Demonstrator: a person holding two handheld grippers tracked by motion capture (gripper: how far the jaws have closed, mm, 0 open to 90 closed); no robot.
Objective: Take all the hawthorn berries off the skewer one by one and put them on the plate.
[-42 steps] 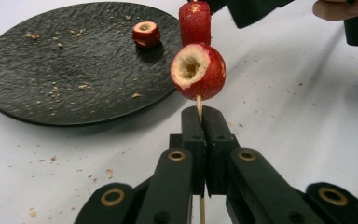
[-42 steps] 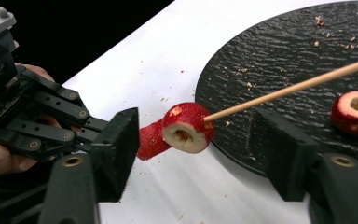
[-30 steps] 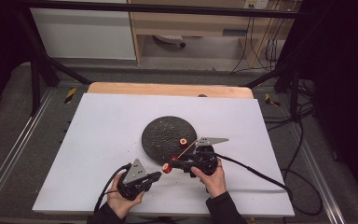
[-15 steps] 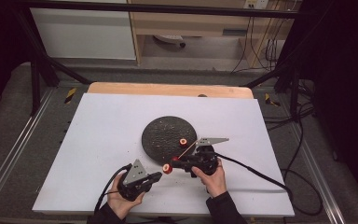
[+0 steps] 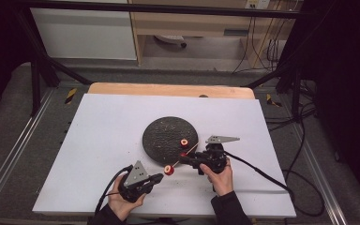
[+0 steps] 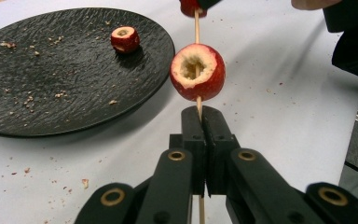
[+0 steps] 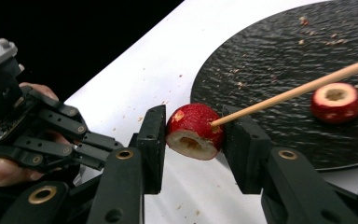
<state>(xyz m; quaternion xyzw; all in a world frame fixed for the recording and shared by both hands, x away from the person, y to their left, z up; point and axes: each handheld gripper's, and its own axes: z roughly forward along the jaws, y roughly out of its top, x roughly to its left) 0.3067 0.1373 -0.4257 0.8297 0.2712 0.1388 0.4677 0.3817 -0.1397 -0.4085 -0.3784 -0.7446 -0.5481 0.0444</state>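
Observation:
A thin wooden skewer (image 5: 192, 149) runs between my two grippers, just in front of a black textured plate (image 5: 164, 133). My left gripper (image 6: 200, 114) is shut on the skewer's lower end (image 6: 199, 103), right below a red hollowed fruit piece (image 6: 196, 72) threaded on it. Farther up the stick, my right gripper (image 7: 193, 126) is shut on a second red fruit piece (image 7: 195, 130); the skewer (image 7: 298, 88) sticks out of it over the plate. A third hollowed piece (image 7: 335, 100) lies loose on the plate (image 7: 279, 51).
The plate (image 6: 51, 74) carries scattered crumbs, and more crumbs dot the white table sheet (image 5: 98, 140). Cables trail from both grippers toward the table's front and right edges. A wooden strip (image 5: 168, 89) borders the far edge.
The right gripper and its fruit piece have shifted slightly up the skewer, away from the lower piece. The left hand has barely moved.

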